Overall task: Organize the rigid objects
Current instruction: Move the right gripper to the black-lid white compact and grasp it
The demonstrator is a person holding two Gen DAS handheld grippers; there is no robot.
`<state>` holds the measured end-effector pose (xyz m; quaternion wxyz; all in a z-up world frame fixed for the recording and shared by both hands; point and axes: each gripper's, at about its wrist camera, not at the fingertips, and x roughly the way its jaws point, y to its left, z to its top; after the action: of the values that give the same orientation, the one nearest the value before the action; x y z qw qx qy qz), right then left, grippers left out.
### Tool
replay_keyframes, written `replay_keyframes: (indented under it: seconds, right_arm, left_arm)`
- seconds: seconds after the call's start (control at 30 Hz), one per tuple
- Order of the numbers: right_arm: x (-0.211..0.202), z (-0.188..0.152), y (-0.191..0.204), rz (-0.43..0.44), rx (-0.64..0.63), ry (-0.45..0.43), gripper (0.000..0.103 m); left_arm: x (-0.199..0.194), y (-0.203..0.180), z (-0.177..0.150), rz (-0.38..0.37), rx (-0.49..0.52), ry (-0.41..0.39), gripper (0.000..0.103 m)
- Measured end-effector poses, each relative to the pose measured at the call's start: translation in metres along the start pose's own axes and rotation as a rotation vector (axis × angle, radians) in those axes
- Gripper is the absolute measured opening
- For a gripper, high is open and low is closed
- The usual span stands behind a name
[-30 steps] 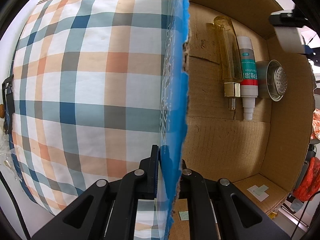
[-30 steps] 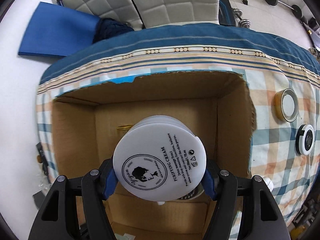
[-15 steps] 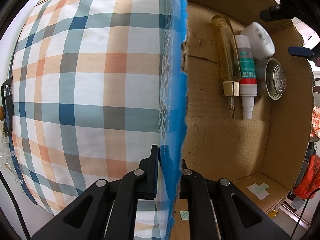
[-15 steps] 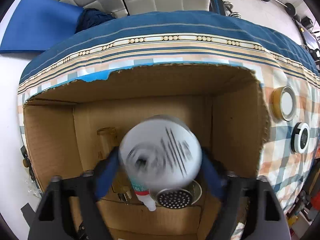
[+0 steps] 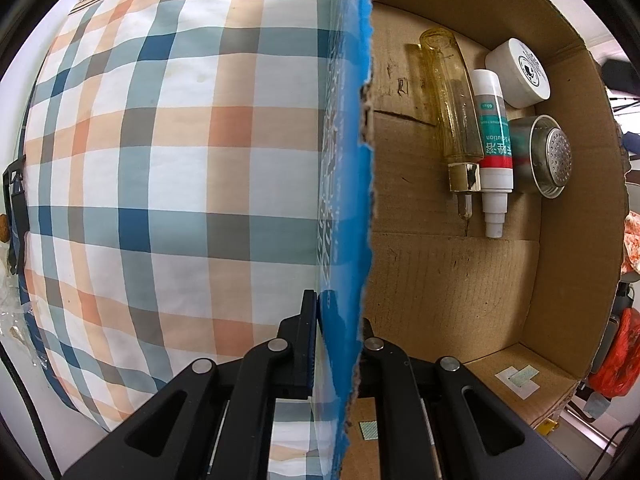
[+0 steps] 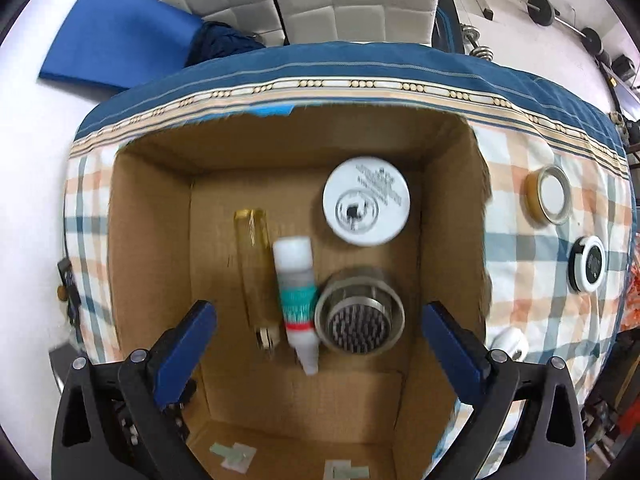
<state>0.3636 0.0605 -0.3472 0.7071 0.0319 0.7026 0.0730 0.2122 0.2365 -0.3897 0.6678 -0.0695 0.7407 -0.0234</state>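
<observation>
Above the open cardboard box [image 6: 152, 240], the right gripper [image 6: 316, 324] holds its jaws wide and empty over a white cream jar [image 6: 366, 208], metal strainer [image 6: 358, 316], white tube [image 6: 298, 292] and amber bottle [image 6: 254, 264].

This looks like a room in a home used partly for exercise and partly for storage. A grey-white quilted upholstered panel [image 6: 344, 0], perhaps a headboard or sofa back, stands behind a bench covered with a checked blue, orange and white cloth with a navy border [image 6: 360, 68], and a blue foam mat [image 6: 116, 54] lies on the pale floor. A barbell with dark weight plates [image 6: 568, 20] lies on the floor at the far right, and toiletry items sit in an open brown cardboard box [image 6: 152, 240] on the cloth.
</observation>
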Motion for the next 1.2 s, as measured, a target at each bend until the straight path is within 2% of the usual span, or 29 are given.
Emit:
replay_keyframes:
  seconds: [0.37,0.67,0.83,0.93,0.97,1.07,1.13,1.2]
  right_arm:
    - [-0.045,-0.068,0.000,0.010,-0.012,-0.092,0.103]
    - [-0.075,-0.092,-0.009,0.021,0.002,-0.145,0.103]
    - [-0.086,-0.098,-0.021,0.093,0.031,-0.152,0.103]
    - [-0.100,-0.100,-0.053,0.162,0.118,-0.211,0.103]
    - [-0.109,-0.101,-0.073,0.166,0.160,-0.278,0.103]
    - [-0.119,-0.097,-0.130,0.118,0.251,-0.376,0.103]
    - [-0.115,-0.091,-0.165,0.071,0.302,-0.383,0.103]
    - [-0.095,-0.082,-0.217,0.013,0.397,-0.327,0.103]
  left_arm:
    - [0.000,-0.001,-0.001,0.003,-0.001,0.000,0.006]
    - [0.000,0.000,-0.001,0.003,-0.002,0.002,0.006]
    - [0.001,0.000,-0.001,0.003,-0.001,0.002,0.006]
    - [0.001,0.000,-0.001,0.002,-0.002,0.002,0.006]
    - [0.001,0.000,-0.002,0.001,-0.003,0.002,0.006]
    - [0.001,0.002,-0.001,-0.002,-0.007,0.002,0.006]
    - [0.000,0.002,-0.002,-0.002,-0.005,0.002,0.006]
    - [0.000,0.003,-0.001,-0.002,-0.006,0.002,0.006]
